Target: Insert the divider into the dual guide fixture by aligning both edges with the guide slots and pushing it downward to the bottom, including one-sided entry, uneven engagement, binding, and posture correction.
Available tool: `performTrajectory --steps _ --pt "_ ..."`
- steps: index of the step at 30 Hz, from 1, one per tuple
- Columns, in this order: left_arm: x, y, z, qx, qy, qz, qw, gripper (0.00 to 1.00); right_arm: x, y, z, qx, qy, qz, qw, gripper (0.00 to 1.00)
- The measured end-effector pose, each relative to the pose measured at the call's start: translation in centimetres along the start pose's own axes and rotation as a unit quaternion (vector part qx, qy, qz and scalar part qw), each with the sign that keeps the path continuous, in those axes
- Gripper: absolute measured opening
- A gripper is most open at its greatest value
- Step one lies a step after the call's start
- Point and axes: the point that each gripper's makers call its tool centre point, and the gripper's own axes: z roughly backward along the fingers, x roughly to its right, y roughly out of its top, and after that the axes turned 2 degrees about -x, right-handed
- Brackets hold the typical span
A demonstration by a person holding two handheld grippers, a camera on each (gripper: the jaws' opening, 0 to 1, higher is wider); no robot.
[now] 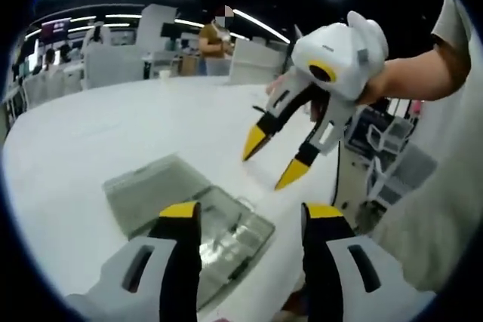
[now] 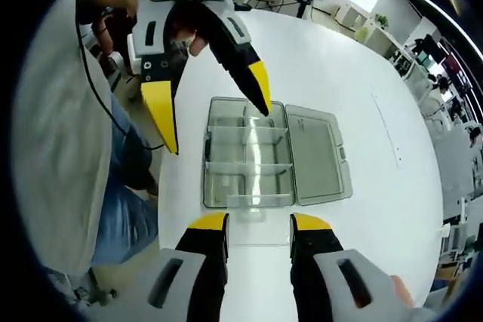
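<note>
The clear plastic compartment box [image 2: 249, 157] lies open on the white round worktop [image 2: 362, 73], its flat hinged lid [image 2: 317, 154] folded out toward 3 o'clock in the right gripper view. Inside it, transparent partitions cross the tray. A clear flat piece [image 2: 249, 216], which I take for the divider, sits at the box's 6 o'clock edge, just ahead of the right gripper [image 2: 259, 230]. Whether that gripper holds it is beyond what I can tell: its yellow-tipped fingers [image 2: 207, 224] stand a modest gap apart, and the clear plastic hides any contact.

The risk from here is a crooked start. Divider and slots are both transparent, so one edge could enter its guide while the other rides on the wall. Pushing down then would bind the piece or flex the thin tray.

The left gripper [image 2: 211, 115] hovers above the box's 9 to 12 o'clock side, fingers spread wide and empty, tips angled down toward the compartments. In the left gripper view its own fingers [image 1: 181, 213] frame the box [image 1: 219, 239] from low and close, while the right gripper [image 1: 273, 164] hangs in the air at 1 o'clock, held by a bare hand [image 1: 407, 77] and pointing down at the worktop [image 1: 113, 126].
</note>
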Motion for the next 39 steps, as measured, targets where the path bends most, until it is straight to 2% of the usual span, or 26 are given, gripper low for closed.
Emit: performTrajectory --steps 2,5,13,17,25,29,32,39 --pt "0.3 -0.1 -0.2 -0.011 -0.002 0.003 0.9999 0.45 -0.1 0.5 0.3 -0.001 -0.003 0.01 0.9999 0.27" --pt "0.4 0.0 -0.2 -0.009 0.0 0.007 0.9999 0.42 -0.4 1.6 0.9 0.009 -0.007 0.02 0.9997 0.27" --pt "0.5 0.8 0.0 -0.004 -0.002 0.063 0.998 0.34 -1.0 3.4 1.7 0.027 -0.016 0.035 0.9989 0.27" --pt "0.3 1.1 0.1 -0.007 0.0 0.073 0.9973 0.31 -1.1 4.2 2.0 0.034 -0.021 0.042 0.9983 0.27" --pt "0.3 1.7 0.4 -0.007 -0.008 0.119 0.9929 0.23 -1.2 5.8 2.7 0.052 -0.033 0.051 0.9968 0.27" --pt "0.2 1.5 0.5 -0.016 -0.008 0.137 0.9904 0.21 -1.1 6.1 2.7 0.055 -0.036 0.055 0.9963 0.27" --pt "0.2 1.4 0.6 -0.018 -0.011 0.146 0.989 0.17 -1.1 6.5 2.9 0.06 -0.04 0.055 0.9959 0.27" --pt "0.5 1.5 0.5 -0.017 -0.019 0.172 0.9847 0.14 -1.1 6.6 3.1 0.063 -0.044 0.054 0.9956 0.27"
